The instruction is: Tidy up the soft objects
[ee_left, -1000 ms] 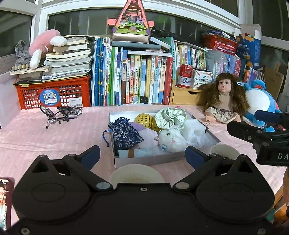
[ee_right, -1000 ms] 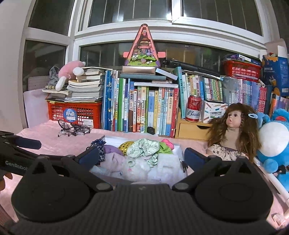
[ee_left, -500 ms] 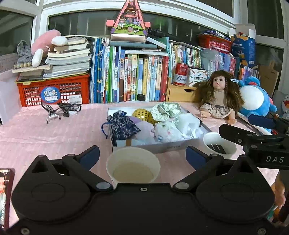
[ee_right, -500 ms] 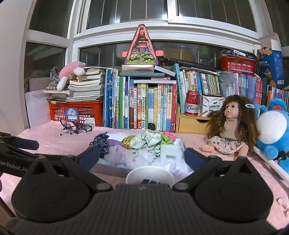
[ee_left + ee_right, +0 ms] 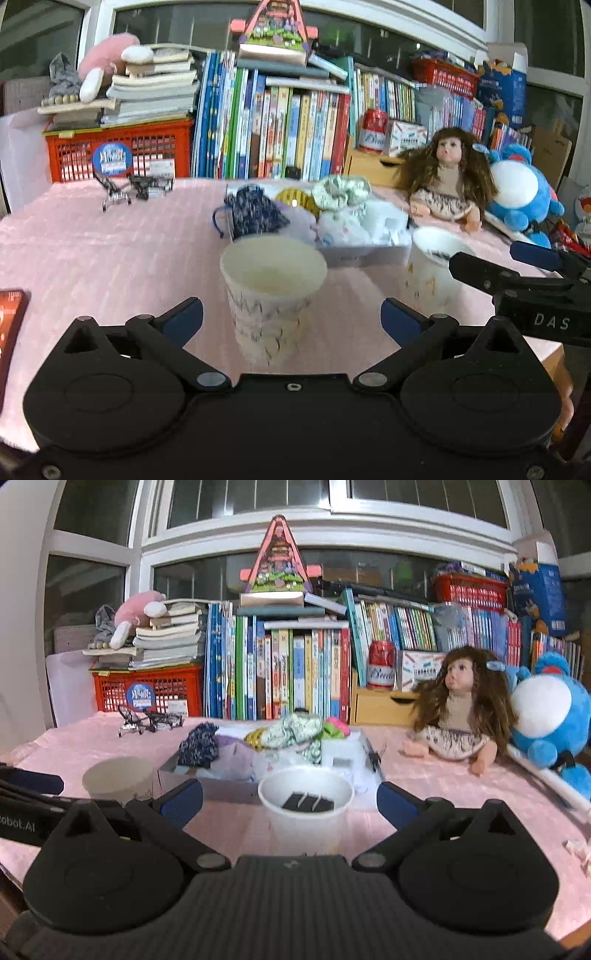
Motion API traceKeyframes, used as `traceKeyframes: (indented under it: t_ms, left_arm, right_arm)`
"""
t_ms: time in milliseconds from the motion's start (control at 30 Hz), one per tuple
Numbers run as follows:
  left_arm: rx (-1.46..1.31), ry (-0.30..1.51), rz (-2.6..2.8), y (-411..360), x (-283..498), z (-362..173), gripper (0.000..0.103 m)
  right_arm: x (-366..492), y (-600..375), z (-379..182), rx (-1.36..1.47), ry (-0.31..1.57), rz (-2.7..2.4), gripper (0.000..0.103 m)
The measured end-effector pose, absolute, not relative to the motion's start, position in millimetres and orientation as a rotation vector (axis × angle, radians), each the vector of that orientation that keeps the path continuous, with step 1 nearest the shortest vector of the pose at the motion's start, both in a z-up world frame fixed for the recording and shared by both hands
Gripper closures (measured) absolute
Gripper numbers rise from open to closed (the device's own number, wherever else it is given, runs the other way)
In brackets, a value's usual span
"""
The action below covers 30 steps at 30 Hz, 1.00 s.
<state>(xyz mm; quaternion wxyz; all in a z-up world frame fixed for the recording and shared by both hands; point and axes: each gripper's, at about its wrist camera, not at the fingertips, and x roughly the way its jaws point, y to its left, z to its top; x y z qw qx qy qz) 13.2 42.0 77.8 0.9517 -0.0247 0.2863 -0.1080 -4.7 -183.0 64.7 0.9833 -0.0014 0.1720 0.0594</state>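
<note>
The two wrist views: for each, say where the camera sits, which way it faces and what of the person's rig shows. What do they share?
Left wrist: sits behind the open left gripper, facing the patterned cup; the right gripper shows alongside.
Right wrist: sits behind the open right gripper, facing the white cup; the left gripper shows alongside.
Shared: both cups, tray of soft items, doll.

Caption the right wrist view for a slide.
Open right gripper facing a white paper cup holding a black binder clip, box of soft items behind.
</note>
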Motion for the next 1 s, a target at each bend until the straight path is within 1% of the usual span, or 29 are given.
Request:
traceKeyframes:
  t_ms: [700, 1000]
  left_arm:
    - [-0.041, 0.742, -0.103, 29, 18, 12, 0.001]
    - [0.011, 0.713, -0.048, 21, 19, 6, 0.000]
  right_arm:
    - [-11, -178, 8, -0.006, 0.495, 0.048, 0.000]
    - [-8, -176, -4, -0.008, 0.532, 0.014, 0.000]
